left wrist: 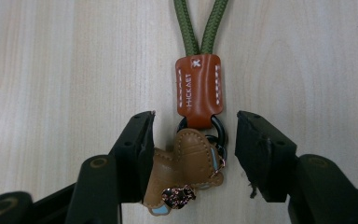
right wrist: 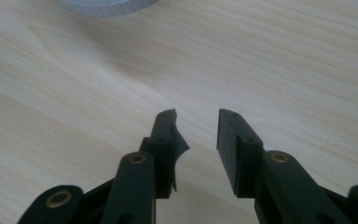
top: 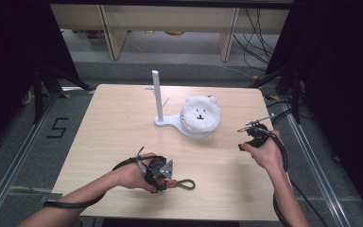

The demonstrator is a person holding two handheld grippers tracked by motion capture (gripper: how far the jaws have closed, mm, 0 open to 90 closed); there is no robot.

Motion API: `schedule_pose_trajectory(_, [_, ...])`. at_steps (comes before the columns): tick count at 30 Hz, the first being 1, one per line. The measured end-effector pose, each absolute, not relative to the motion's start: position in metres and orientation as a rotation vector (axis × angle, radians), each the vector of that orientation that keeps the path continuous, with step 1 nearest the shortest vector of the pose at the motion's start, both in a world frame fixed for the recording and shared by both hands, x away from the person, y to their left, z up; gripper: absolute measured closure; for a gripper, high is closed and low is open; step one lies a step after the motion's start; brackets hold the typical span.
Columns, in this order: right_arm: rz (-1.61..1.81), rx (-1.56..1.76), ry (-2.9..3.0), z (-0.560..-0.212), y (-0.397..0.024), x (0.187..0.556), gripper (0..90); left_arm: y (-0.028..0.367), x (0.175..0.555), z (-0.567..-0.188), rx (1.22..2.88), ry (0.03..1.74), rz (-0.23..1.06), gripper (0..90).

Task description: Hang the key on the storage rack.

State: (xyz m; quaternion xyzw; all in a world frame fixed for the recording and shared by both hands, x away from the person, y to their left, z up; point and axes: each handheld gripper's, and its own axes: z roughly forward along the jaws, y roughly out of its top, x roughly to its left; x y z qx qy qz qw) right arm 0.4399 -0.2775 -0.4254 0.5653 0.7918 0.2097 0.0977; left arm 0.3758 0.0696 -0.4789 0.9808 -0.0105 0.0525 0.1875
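Here the left claw [left wrist: 195, 140] sits low on the tabletop [top: 123, 127], near the front edge. Its jaws are partly open around a keychain [left wrist: 186, 177]. The left jaw touches the brown charm, but the right jaw stands clear of it. The green cord [top: 183, 184] loops out to the right. The right claw [right wrist: 196, 135] hovers at the right side, partly open and holding nothing. Farther back stand a white peg stand [top: 158, 97] and a fluffy white bear [top: 200, 113].
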Motion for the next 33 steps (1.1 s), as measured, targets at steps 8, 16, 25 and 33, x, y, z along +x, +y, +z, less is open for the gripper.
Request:
schedule_pose_trajectory(8, [0.619, 1.667, 2.346, -0.423, -0.279, 0.440, 68.3, 0.063, 0.377, -0.480, 2.815, -0.052, 0.119, 47.0])
schedule_pose_trajectory(16, [0.630, 1.673, 2.339, -0.424, -0.279, 0.440, 68.4, 0.056, 0.377, -0.478, 2.833, -0.086, 0.118, 47.4])
schedule_pose_trajectory(25, [0.625, 1.667, 2.344, -0.425, -0.279, 0.440, 68.3, 0.048, 0.377, -0.480, 2.826, -0.094, 0.096, 49.1])
schedule_pose_trajectory(33, [0.639, 1.615, 2.353, -0.427, -0.281, 0.441, 68.4, 0.046, 0.376, -0.483, 2.806, -0.059, 0.081, 52.0])
